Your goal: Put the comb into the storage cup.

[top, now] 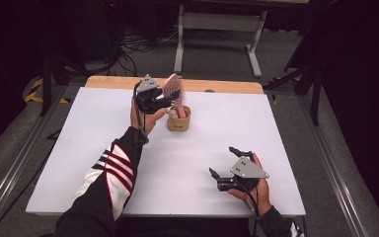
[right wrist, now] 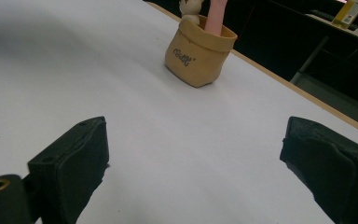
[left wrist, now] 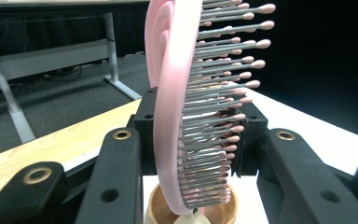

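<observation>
Standing pink hairbrush (left wrist: pixel 175 93) upright in small tan pouch (top: pixel 178 120) at desk's (top: pixel 79 163) far middle; handle end already inside pouch, beside small pale object, so placing looks nearly done. Left: release, withdraw. Left gripper (top: pixel 170 101) clamped on brush head, bristles turned to one jaw, brush rising between jaws above pouch. Right gripper (top: pixel 227 165) open, holding nothing, low over near right desk, well apart from pouch.

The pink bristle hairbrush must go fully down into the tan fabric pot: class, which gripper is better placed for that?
Left. The left gripper is shut on the pink bristle hairbrush directly above the tan fabric pot. The right gripper sits open, empty, far off.
</observation>
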Demonstrator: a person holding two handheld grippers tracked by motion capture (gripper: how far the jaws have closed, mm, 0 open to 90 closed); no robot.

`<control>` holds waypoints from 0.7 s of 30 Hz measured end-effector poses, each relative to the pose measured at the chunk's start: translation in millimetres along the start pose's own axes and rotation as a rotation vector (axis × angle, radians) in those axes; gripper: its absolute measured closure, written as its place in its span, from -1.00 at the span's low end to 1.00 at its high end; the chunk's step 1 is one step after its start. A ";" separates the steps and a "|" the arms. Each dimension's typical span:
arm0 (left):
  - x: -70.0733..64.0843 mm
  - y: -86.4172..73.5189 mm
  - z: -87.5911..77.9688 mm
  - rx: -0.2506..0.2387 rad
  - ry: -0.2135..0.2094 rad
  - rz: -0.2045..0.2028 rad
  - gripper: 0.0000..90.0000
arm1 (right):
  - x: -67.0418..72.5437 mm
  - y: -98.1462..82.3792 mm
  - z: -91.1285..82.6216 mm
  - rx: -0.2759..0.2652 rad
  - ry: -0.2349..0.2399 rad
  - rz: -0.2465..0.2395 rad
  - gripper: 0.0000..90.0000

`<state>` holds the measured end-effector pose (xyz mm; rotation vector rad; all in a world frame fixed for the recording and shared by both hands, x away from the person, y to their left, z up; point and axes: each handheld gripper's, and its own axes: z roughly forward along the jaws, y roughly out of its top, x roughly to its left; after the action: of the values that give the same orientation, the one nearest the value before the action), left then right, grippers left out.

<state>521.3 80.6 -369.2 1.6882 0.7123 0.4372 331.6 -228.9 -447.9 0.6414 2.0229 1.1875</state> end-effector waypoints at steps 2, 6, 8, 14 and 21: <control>0.3 0.2 0.1 0.002 0.011 0.004 0.39 | 0.4 0.0 0.5 0.004 0.000 -0.001 -0.83; 4.4 0.4 1.3 0.019 0.051 0.019 0.33 | 0.6 -0.6 1.6 0.015 0.001 -0.004 -0.83; 6.6 0.9 1.1 0.023 0.064 0.026 0.31 | 0.9 -0.7 1.9 0.019 0.001 -0.005 -0.83; 20.6 1.6 1.0 0.040 0.079 0.039 0.25 | 1.7 -1.4 3.8 0.033 0.012 -0.009 -0.83; 31.2 0.3 4.1 0.057 0.117 0.019 0.16 | 1.3 -2.0 4.0 0.038 0.020 -0.008 -0.82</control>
<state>547.1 98.2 -372.7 1.7349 0.8012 0.5365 333.7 -226.7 -451.5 0.6424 2.0669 1.1576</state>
